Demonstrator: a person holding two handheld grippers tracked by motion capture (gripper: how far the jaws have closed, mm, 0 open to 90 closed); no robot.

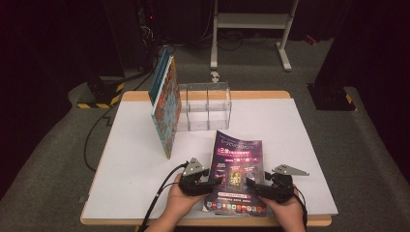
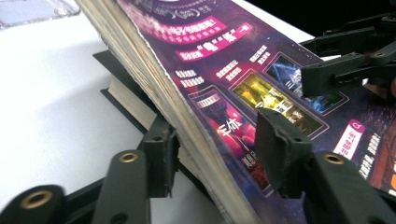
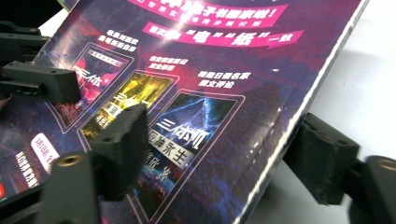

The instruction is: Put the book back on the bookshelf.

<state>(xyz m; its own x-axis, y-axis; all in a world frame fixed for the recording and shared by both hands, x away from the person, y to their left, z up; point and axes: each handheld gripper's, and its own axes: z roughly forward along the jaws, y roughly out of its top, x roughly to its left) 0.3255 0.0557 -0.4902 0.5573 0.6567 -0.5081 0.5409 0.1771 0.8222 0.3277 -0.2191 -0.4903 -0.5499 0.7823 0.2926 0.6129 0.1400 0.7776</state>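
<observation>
A thick book with a purple cover (image 1: 237, 154) lies near the front edge of the white table (image 1: 135, 159), between my two grippers. My left gripper (image 1: 217, 181) grips its left, page-edge side. In the left gripper view (image 2: 219, 149) one pad sits on the cover and the other under the fanned pages, which are raised off the table. My right gripper (image 1: 251, 183) straddles the spine side. In the right gripper view (image 3: 219, 154) one pad rests over the cover and the other stands just outside the spine, apart from it.
A clear acrylic divider rack (image 1: 205, 104) stands at the back of the table. A large colourful book (image 1: 164, 101) leans upright against its left side. A white metal frame (image 1: 251, 24) stands on the floor beyond the table.
</observation>
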